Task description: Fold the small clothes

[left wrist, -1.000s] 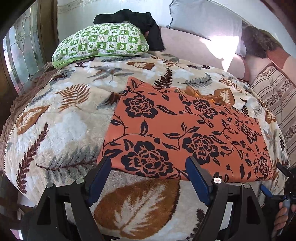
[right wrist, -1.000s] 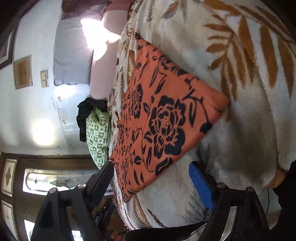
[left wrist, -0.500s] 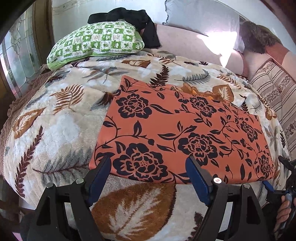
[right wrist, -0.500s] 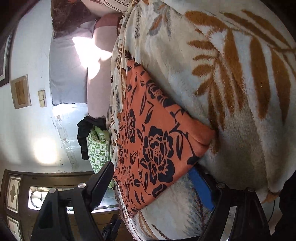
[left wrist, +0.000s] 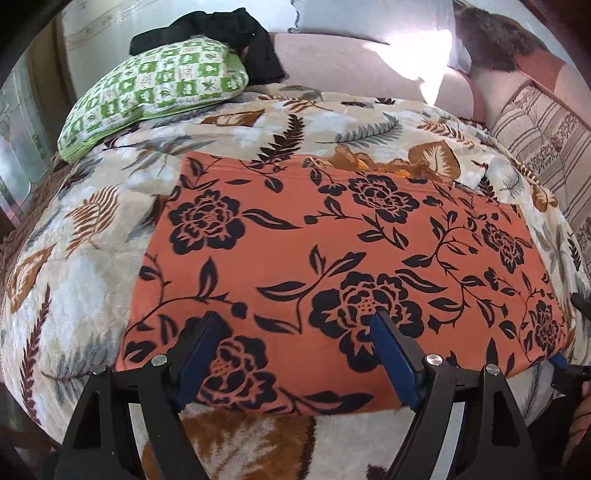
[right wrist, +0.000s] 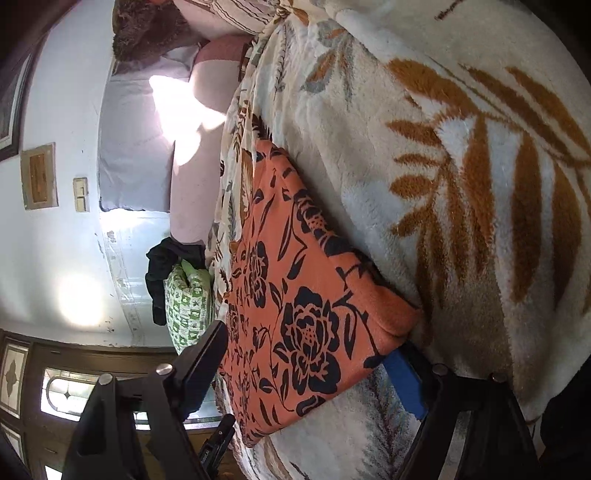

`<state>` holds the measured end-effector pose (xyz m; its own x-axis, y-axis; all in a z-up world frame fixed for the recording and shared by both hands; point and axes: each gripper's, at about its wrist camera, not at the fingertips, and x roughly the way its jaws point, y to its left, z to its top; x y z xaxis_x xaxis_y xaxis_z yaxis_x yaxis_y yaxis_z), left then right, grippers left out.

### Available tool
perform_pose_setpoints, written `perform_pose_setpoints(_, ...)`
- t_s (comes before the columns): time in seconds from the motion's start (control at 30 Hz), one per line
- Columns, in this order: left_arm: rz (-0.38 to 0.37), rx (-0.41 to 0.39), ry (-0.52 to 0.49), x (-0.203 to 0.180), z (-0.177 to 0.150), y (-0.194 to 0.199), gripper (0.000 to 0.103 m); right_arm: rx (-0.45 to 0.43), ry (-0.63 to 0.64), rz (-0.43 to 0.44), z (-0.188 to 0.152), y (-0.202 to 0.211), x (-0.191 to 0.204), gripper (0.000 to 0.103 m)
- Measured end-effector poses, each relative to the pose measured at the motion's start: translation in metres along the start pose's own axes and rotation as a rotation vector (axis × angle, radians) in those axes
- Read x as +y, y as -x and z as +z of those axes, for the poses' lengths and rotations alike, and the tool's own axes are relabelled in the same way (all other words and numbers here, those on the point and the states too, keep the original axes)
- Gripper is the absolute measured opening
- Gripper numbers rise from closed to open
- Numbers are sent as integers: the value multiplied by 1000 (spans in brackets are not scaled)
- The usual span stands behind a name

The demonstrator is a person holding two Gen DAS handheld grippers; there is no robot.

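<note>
Orange cloth (left wrist: 332,258) printed with black flowers lay flat on the leaf-patterned blanket (left wrist: 74,266) of the bed, filling the middle of our left wrist view. Our left gripper (left wrist: 295,354) stood with its jaws apart over the cloth's near edge at the bottom of the frame, nothing pinched between them. In our right wrist view the right gripper (right wrist: 310,369) was also spread wide, its jaws straddling a corner of the same cloth (right wrist: 303,314) without pressing on it. A green checked pillow (left wrist: 155,85) sat in the upper left of the left view, with a black garment (left wrist: 229,33) draped behind it.
</note>
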<state>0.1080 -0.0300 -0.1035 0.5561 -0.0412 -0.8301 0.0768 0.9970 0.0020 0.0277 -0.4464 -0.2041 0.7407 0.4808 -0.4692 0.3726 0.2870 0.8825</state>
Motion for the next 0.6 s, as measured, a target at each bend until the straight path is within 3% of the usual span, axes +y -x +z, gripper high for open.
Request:
perform_pose_setpoints(0.13,38,43,-41,-5,-4,-23,83,-6,48,-45,1,-3,7,65)
perform_pose_setpoints(0.2,44,31,-62,-8,-3,-21,83,3,82,-74,1,-5,12,32)
perform_pose_setpoints(0.23,40,28,-58,-7,-2,-18,83,-3,111,-92,1,-5,16,23)
perform_pose_setpoints(0.27,34,19,-48,-6,-1,-14,83,-11,142,-101,0,-3,21,21)
perform_pose_setpoints(0.37,13,-33,-24,-5,5,-1,83,-25,182,-105,-4,1,31,22)
perform_pose_setpoints(0.43,-9,-28,-28,-7,9,-2,83,-10,150,-125,-4,-3,24,26)
perform_pose_setpoints(0.5,-37,-13,-34,-10,14,-3,83,11,84,-114,-3,-7,13,55)
perform_pose_setpoints(0.53,-64,-13,-41,-13,17,-3,83,0,60,-67,-3,-6,9,71)
perform_pose_setpoints(0.6,-101,-19,-79,-23,25,-1,83,-3,72,-51,-2,-4,10,71)
